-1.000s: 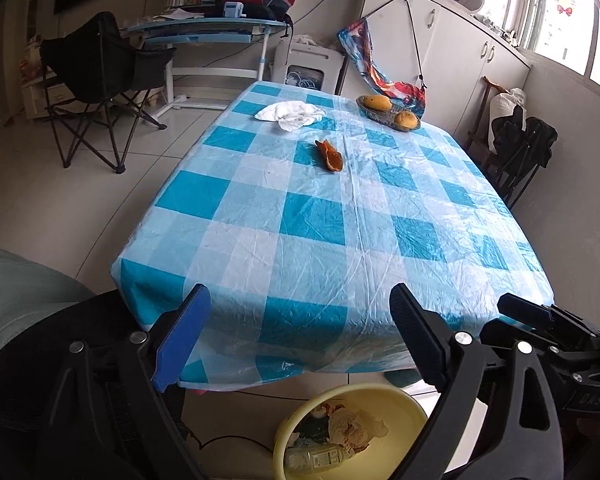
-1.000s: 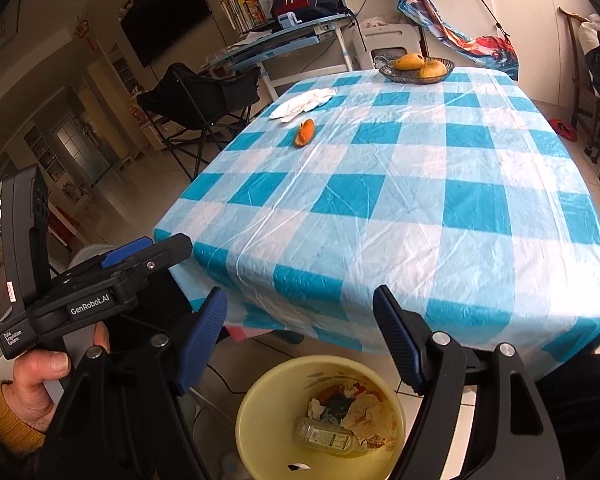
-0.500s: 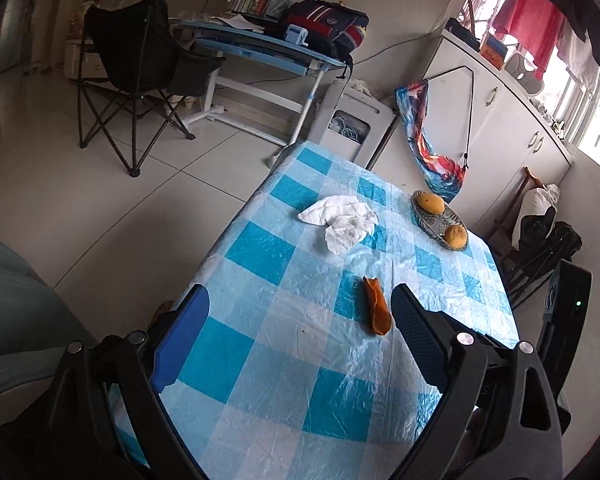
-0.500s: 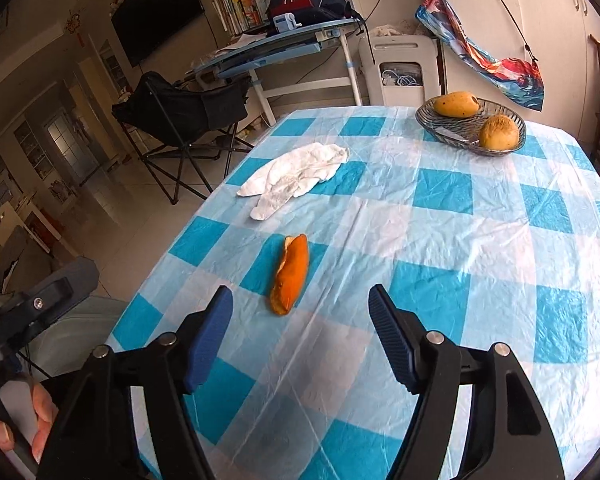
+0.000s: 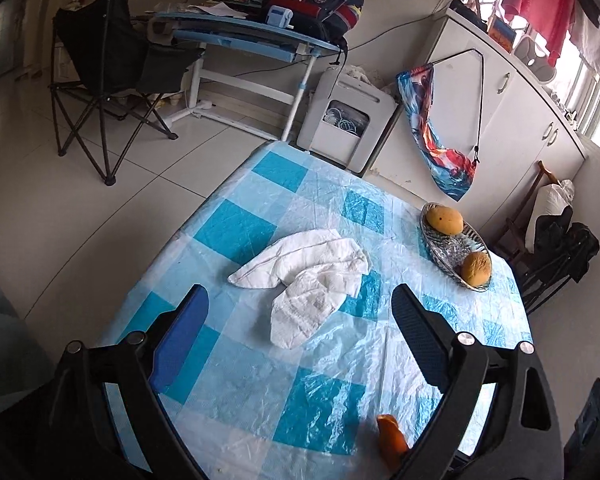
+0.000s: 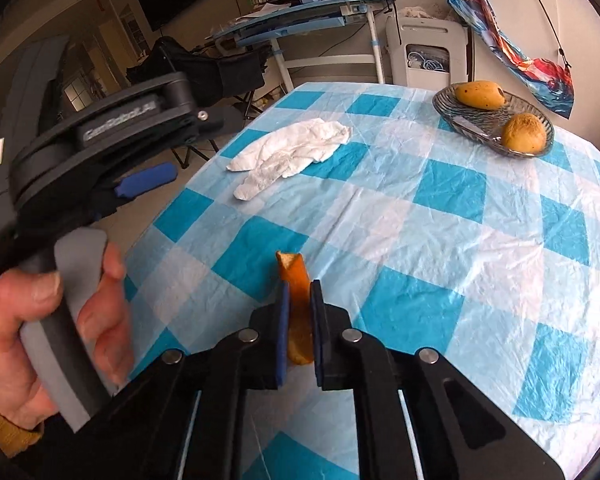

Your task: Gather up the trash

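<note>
a: we have the right gripper closed on the orange peel; its jaws have just been closing and the peel sits pinched between them, low down near the counter's near left corner.

b: how do we reckon it handles?

a: light, curled, a bit stiff along the rind but it will flex. probably slick on the pith side, so we judge a grip across the middle, as now, safer than at a tip.

b: and the white crumpled tissue?

a: very light and soft, no fixed shape. it lies toward the far left edge of the counter, apart from the peel. we would pinch it at the bunched middle where the folds pile up, so it comes up in one piece.

b: the left gripper?

a: jaws wide apart, holding nothing, pointing at the tissue from above.

b: count it for us.

a: one peel, one tissue, so two bits of trash that we can see. one glass dish near the far right corner with two fruits in it, which we take to be food, not trash.
</note>
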`<action>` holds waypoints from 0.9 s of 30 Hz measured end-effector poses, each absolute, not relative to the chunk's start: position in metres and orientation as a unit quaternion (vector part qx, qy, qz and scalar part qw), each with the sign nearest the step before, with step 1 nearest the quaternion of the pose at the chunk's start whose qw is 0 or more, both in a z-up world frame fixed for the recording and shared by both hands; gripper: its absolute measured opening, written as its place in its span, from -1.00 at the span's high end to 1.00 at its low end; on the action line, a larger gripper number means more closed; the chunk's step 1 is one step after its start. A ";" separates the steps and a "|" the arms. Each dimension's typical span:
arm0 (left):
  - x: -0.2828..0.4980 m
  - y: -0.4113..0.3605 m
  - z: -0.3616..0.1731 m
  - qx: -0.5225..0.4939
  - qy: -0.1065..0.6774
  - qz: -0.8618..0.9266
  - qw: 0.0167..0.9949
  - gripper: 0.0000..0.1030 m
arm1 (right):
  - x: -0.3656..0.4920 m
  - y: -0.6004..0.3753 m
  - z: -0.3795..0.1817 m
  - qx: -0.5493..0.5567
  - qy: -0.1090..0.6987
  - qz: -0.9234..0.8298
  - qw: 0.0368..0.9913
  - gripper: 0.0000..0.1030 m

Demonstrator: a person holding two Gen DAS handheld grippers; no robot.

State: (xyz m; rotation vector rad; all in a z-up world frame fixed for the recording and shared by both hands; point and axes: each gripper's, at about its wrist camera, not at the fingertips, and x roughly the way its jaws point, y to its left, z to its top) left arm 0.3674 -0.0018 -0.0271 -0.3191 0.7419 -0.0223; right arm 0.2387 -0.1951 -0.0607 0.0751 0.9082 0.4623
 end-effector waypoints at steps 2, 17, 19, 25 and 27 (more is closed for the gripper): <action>0.387 -0.014 -0.032 -0.122 0.368 -0.002 0.922 -0.74 | 0.226 -0.218 -0.067 0.056 0.439 0.213 0.871 0.79; 0.414 -0.041 -0.059 -0.026 0.435 -0.069 0.897 0.72 | 0.247 -0.208 -0.060 0.116 0.422 0.211 0.874 -0.06; 0.398 -0.037 -0.055 -0.032 0.429 -0.075 0.900 0.74 | 0.256 -0.187 -0.067 0.086 0.435 0.212 0.871 0.03; 0.334 -0.008 -0.041 -0.066 0.419 -0.084 0.902 0.74 | 0.239 -0.172 -0.064 0.028 0.436 0.209 0.875 0.69; 0.308 -0.001 -0.037 -0.072 0.416 -0.085 0.903 0.74 | 0.225 -0.182 -0.062 0.039 0.436 0.207 0.875 0.72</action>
